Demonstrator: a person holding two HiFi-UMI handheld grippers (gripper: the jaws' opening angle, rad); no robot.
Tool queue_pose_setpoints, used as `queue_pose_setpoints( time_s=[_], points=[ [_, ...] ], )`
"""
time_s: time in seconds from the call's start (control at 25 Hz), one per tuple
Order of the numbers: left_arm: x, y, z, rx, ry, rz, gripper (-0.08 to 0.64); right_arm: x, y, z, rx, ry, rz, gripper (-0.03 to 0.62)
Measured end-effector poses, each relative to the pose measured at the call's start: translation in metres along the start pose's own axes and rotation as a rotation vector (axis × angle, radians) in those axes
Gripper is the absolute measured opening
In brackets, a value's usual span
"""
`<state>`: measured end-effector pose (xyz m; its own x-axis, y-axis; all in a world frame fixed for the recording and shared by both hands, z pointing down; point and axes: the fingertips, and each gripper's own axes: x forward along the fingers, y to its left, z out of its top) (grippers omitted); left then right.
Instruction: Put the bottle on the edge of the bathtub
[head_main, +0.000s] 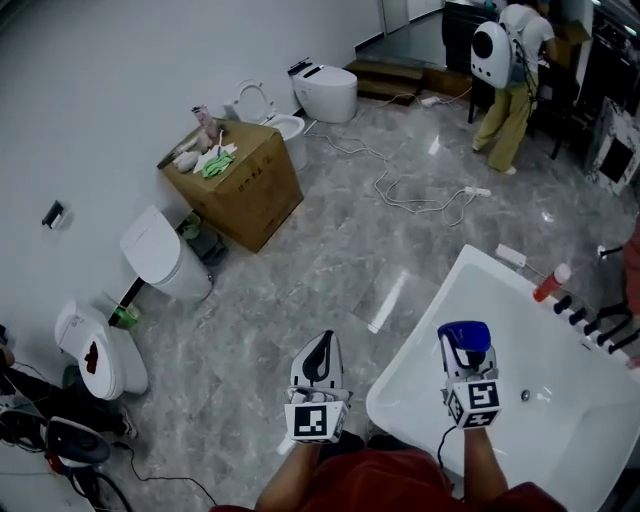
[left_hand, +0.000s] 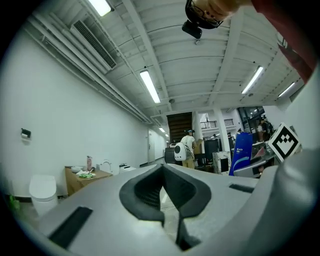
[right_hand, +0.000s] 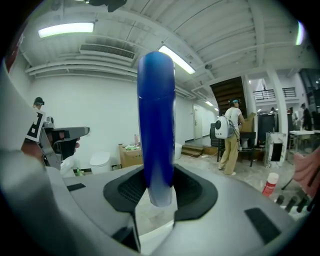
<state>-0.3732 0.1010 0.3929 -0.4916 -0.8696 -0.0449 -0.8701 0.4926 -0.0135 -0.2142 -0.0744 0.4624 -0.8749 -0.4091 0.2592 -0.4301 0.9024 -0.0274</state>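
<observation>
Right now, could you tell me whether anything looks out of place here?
A white cable lies in loose loops across the open floor, a trip risk. Odds and ends clutter the box top. Nothing looks spilled.

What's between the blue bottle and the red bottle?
Only the bathtub's bare white inside, in the head view. The blue bottle is in the right gripper; the red bottle is by the far rim.
</observation>
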Motion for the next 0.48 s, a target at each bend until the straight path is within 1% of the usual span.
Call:
queue_pose_setpoints(
  time_s=[0.2,0.36,0.48],
  points=[
    [0.063,-0.028,-0.004,-0.014,-0.002,-0.125,0.006,0.008,-0.049,0.002,0.022,-0.002,-0.124,0.153],
    [0.117,-0.055,-0.012,0.006,-0.003,-0.255,0.005,0.016,-0.086,0.002,0.043,-0.006,-0.232,0.153],
    [0.159,-0.077,-0.018,-0.009,0.002,-0.348,0.005,0.026,-0.113,-0.002,0.064,0.005,-0.312,0.153]
  ],
)
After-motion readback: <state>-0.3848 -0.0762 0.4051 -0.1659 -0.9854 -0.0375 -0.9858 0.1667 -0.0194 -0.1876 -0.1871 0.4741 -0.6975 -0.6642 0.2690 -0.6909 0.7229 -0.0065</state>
